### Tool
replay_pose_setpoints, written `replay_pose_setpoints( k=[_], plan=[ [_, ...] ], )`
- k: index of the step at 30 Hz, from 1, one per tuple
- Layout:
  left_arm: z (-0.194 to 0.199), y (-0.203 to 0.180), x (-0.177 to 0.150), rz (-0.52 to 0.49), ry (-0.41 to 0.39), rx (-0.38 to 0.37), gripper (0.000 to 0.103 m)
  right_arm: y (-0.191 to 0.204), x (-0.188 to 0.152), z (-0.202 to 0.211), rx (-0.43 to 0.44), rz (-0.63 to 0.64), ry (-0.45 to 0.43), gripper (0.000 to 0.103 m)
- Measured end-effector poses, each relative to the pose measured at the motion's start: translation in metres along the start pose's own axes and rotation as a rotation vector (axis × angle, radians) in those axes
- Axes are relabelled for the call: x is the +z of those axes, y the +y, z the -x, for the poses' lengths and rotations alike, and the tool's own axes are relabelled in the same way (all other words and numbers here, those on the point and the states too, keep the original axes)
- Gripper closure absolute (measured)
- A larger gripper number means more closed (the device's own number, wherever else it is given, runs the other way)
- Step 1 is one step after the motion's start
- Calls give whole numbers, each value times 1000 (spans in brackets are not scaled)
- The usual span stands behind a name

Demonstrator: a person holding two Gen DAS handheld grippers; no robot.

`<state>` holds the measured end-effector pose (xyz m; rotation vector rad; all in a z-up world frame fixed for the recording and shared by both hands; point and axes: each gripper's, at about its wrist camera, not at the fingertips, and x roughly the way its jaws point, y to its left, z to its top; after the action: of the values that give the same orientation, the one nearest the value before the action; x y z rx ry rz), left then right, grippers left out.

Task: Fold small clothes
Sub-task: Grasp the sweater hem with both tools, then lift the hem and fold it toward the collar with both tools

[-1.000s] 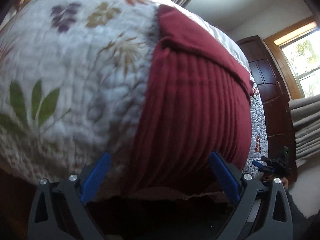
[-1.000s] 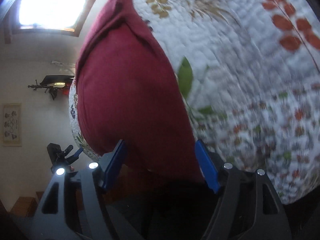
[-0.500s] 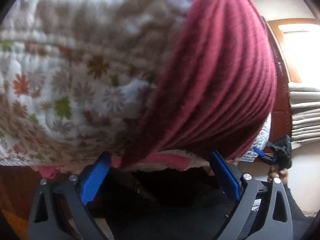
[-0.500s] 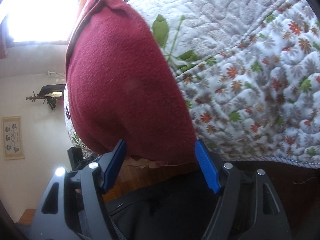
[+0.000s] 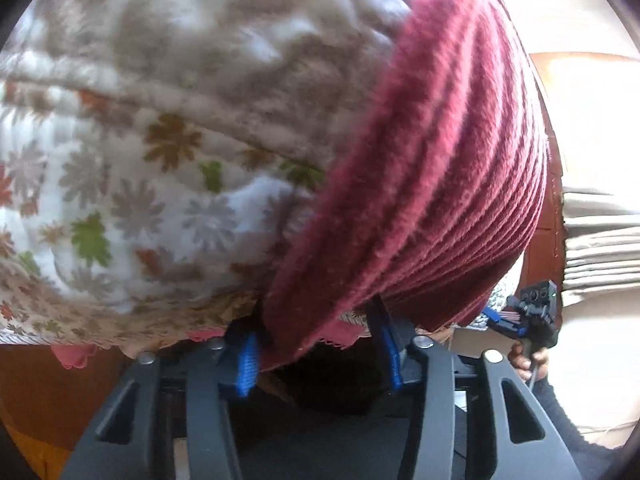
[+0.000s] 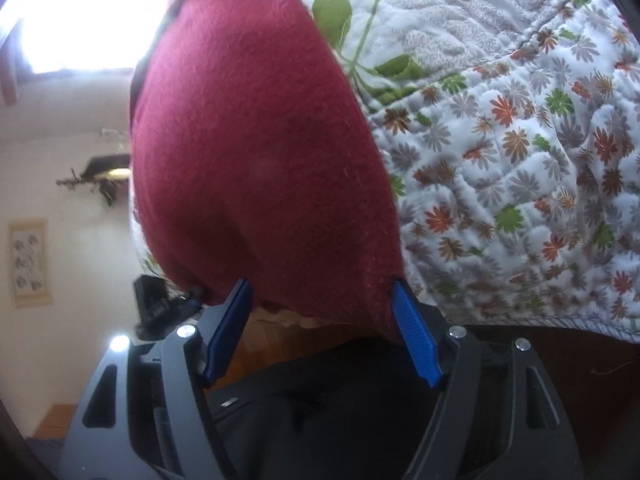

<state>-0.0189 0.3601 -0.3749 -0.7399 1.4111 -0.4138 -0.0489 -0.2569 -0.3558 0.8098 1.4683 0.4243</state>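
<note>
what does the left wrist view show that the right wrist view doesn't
Only the left wrist view shows the garment's ribbed side, the stacked pale fabric and the hand holding the right gripper. Only the right wrist view shows the bright window and the framed picture. Both show the dark red garment on the floral quilt, its near edge between open blue-padded jaws.

Left gripper (image 5: 318,354): black frame, blue pads, jaws partly drawn in with a clear gap between them and the near hem of the maroon garment (image 5: 432,184) hanging in that gap. Right gripper (image 6: 322,328): same build, jaws spread wide, blue fingertips (image 6: 414,338) at the garment's lower edge, no visible pinch. In the left wrist view the right gripper shows at far right, held by a hand (image 5: 528,360) with a dark sleeve (image 5: 560,412) below it.
</note>
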Motion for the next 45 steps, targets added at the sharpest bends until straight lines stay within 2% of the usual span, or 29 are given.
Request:
replay_pose_setpoints(
  k=[1, 2, 3, 4, 5, 7, 8, 9, 10, 11, 13, 15, 16, 17, 18, 19, 20, 21, 22, 23, 24, 25, 30, 32, 38, 43, 45],
  plan=[
    [2, 3, -3, 10, -1, -2, 59, -3, 0, -2, -23, 2, 0, 31],
    [3, 7, -2, 26, -1, 1, 52, -7, -1, -4, -34, -4, 5, 31],
    [3, 10, -1, 43, -3, 2, 44, -10, -4, -5, -44, -10, 12, 31],
    [2, 10, -2, 53, -12, 2, 28, -12, -7, -6, -53, -7, 17, 31],
    [-1, 8, -4, 54, -19, 1, 23, -13, -9, -8, -54, -7, 20, 31],
    [-2, 9, -2, 53, -7, 3, 23, -15, -13, -13, -36, -5, 31, 31],
    [-5, 6, -2, 51, 4, 5, 26, -15, -14, -17, -23, 2, 36, 31],
    [-6, 3, -2, 37, 12, 6, 33, -15, -14, -20, -16, 12, 36, 31],
    [-10, -3, -3, 24, 22, 13, 54, -13, -14, -24, -23, 24, 37, 33],
    [-9, -5, -3, 17, 28, 15, 62, -10, -14, -27, -33, 39, 36, 34],
    [-6, -9, -1, 15, 27, 4, 69, -7, -11, -26, -32, 51, 31, 37],
    [-5, -5, -3, 39, 35, 5, 68, -14, -12, -21, -31, 46, 8, 39],
    [-7, 0, -2, 63, 39, 12, 52, -20, -12, -21, -37, 36, -12, 40],
    [-9, 3, -2, 87, 37, 24, 27, -21, -13, -23, -29, 24, -20, 39],
    [-10, 4, -2, 101, 32, 20, 22, -21, -14, -28, -25, 15, -20, 38],
    [-13, 3, -1, 105, 39, 8, 23, -17, -15, -34, -22, 15, -16, 36],
    [-15, 1, -1, 99, 51, 5, 33, -13, -17, -38, -19, 21, -7, 36],
    [-17, -2, -1, 87, 67, 9, 45, -10, -18, -41, -17, 31, 3, 42],
    [-18, -3, -1, 80, 82, 14, 68, -8, -19, -42, -21, 37, 18, 49],
    [-17, -4, -2, 79, 95, 13, 82, -8, -20, -40, -11, 39, 30, 70],
    [-14, -5, -4, 78, 101, 10, 92, -6, -22, -35, 2, 45, 33, 87],
    [-10, -6, -6, 80, 101, -7, 95, -5, -24, -30, 12, 51, 27, 89],
    [33, -7, -20, 110, 55, -159, 96, 5, -34, 9, 127, 54, -22, 93],
    [65, -3, -25, 118, 26, -257, 96, 15, -38, 28, 162, 63, -49, 93],
    [134, -38, -33, 104, -93, -536, 96, 53, -38, 91, 310, 83, -167, 93],
    [143, -59, -3, 157, -195, -720, 96, 93, 1, 117, 429, 109, -229, 93],
    [136, -67, 16, 178, -226, -746, 96, 108, 26, 114, 440, 116, -232, 93]
  ],
)
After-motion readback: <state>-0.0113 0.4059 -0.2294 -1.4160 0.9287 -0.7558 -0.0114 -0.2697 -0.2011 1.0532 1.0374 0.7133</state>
